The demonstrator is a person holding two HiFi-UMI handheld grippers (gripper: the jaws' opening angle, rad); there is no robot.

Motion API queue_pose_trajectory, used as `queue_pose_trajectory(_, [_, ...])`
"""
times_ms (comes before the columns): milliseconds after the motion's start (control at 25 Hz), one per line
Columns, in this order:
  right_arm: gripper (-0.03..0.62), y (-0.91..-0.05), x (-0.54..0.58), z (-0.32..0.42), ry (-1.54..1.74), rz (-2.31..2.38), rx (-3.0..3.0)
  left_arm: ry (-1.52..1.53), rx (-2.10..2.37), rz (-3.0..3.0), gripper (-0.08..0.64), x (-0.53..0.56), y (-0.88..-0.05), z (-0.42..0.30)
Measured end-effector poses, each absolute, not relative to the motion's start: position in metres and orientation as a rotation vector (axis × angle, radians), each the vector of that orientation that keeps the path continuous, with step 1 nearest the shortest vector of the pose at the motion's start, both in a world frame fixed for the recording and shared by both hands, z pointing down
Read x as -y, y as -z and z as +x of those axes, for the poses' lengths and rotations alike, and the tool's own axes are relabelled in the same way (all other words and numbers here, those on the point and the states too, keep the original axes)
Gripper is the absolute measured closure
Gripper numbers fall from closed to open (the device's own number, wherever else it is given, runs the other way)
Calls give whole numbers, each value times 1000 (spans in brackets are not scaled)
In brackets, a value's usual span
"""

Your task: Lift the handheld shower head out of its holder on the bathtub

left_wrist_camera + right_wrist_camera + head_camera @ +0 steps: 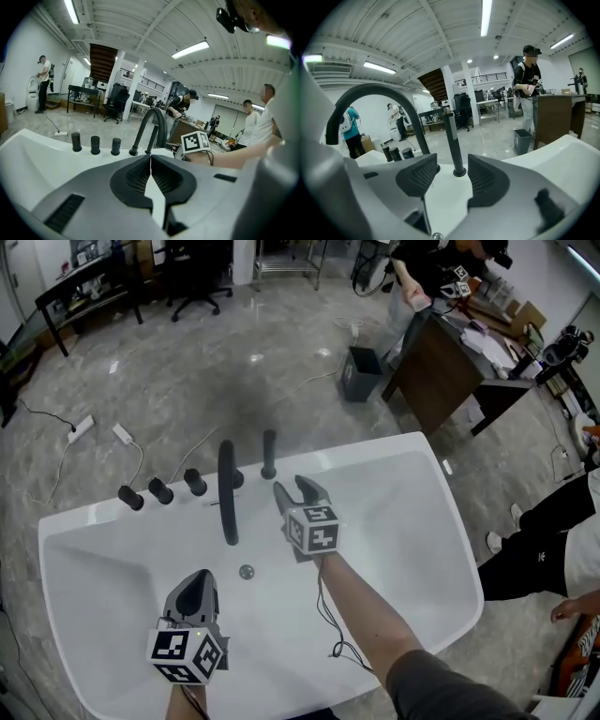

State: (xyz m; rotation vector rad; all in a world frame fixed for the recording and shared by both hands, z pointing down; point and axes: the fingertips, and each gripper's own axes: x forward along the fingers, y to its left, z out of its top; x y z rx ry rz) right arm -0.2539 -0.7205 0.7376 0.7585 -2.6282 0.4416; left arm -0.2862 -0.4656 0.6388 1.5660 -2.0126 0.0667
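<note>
View down over a white bathtub. The handheld shower head, a slim black wand, stands upright in a small round holder on the tub's back deck, just to the right of the black arched spout. Three black knobs stand in a row to the left of the spout.

The wand looks rigid, fairly light and smooth, so the pads could slip on it. A hose probably trails from it inside the deck, though none is visible, and it may drag on the way up. The best hold seems to be across the straight shaft, around its middle and above the holder, followed by a straight upward pull.

The right gripper is released, its jaws spread wide and empty. It sits right of the spout on the basin side. In its own view the wand appears centred in the gap but beyond the pads, untouched.

The left gripper is clenched on nothing, well in front of the spout over the basin
</note>
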Motion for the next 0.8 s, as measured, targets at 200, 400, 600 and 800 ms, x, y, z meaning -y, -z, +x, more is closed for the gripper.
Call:
queue_pose_trajectory(200, [400, -755, 741, -276, -356, 790, 2617, -114, 2020, 1543, 545, 470, -658, -301])
queue_pose_trajectory(400, [400, -764, 757, -293, -335, 804, 2627, -82, 2024, 1535, 545, 475, -670, -310])
queue_pose_trajectory(600, [400, -776, 765, -309, -307, 775, 2612, -45, 2024, 1537, 545, 480, -677, -310])
queue_pose_trajectory(800, [400, -782, 773, -322, -280, 795, 2586, -20, 2032, 1531, 545, 479, -682, -316])
